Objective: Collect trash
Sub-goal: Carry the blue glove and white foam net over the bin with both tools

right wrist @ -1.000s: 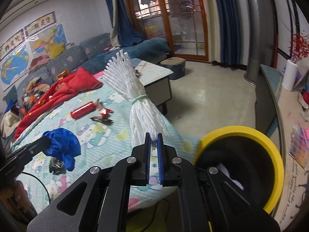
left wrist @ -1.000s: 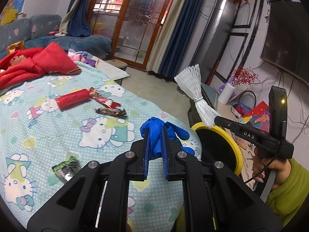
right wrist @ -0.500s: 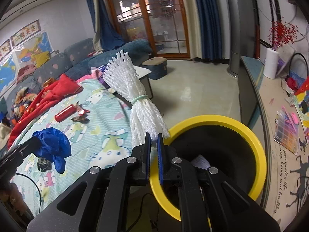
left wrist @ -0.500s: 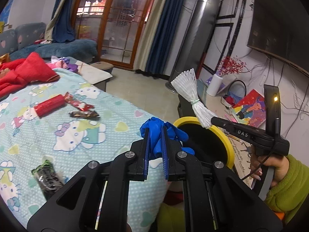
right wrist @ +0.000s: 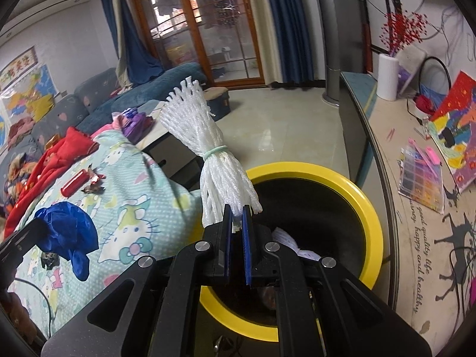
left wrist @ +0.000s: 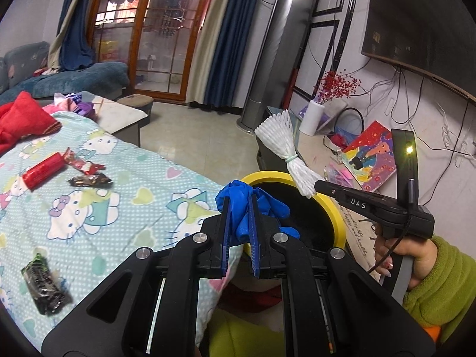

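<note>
Step in hand: carry to the bin. The left gripper clamps a blue glove at the yellow-rimmed bin's 9 o'clock edge. The right gripper clamps a white foam net over the rim. Next: centre both over the opening, then release.

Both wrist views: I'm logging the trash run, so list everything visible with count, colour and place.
Crumpled blue rubber glove: one, blue, clamped in left jaws beside bin rim.
White foam net bundle: one, white, tied with pale green band, clamped in right jaws over bin.
Round yellow-rimmed black bin: one, beside bed, paper inside.
Red cylindrical wrapper: one, on cartoon-cat bedsheet.
Snack wrappers: red, dark, black-green, on sheet.
Red cloth: one, bed's far end.
White vase: one, holds red twigs, on counter.
Left gripper: shut.
Right gripper: shut.
Hand: one, green sleeve, holds right gripper.
</note>
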Motion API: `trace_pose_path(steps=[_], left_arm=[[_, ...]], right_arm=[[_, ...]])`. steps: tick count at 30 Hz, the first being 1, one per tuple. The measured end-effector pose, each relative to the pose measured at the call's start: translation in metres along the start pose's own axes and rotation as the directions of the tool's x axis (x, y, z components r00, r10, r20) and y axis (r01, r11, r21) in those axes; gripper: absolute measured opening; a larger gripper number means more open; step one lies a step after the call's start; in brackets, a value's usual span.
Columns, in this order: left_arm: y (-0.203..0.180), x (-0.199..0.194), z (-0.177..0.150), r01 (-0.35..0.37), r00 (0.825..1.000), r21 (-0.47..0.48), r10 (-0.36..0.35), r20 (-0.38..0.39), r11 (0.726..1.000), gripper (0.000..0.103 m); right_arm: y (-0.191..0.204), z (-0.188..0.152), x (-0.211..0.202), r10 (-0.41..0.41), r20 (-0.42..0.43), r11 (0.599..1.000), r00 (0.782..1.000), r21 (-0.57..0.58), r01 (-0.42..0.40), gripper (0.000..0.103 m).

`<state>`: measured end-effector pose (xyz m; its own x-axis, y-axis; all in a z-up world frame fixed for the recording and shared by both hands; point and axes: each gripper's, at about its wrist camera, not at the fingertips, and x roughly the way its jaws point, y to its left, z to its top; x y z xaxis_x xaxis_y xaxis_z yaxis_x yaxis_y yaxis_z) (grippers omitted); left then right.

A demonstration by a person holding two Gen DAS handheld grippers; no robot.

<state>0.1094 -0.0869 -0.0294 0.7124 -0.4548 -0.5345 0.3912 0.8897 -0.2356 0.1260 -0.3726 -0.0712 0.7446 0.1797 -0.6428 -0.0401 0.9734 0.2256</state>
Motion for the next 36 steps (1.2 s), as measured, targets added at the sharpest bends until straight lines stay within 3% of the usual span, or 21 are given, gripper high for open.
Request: trace_pose_path(steps=[18,36], left_arm=[[-0.045,0.047,-0.001,0.058,0.996,0.104,-0.05,-0.078,0.993,0.007],[-0.072,0.104,-0.008,0.049,0.984,0.173,-0.018,-0.176,0.984,0.007]], right_arm=[[-0.051,-0.006,0.01,-0.07,-0.051,0.991,0.996,0.115,0.075,0.007],[-0.087,-0.023,0.03,-0.054,-0.139,0.971,0.989,0.223,0.085,0.007]])
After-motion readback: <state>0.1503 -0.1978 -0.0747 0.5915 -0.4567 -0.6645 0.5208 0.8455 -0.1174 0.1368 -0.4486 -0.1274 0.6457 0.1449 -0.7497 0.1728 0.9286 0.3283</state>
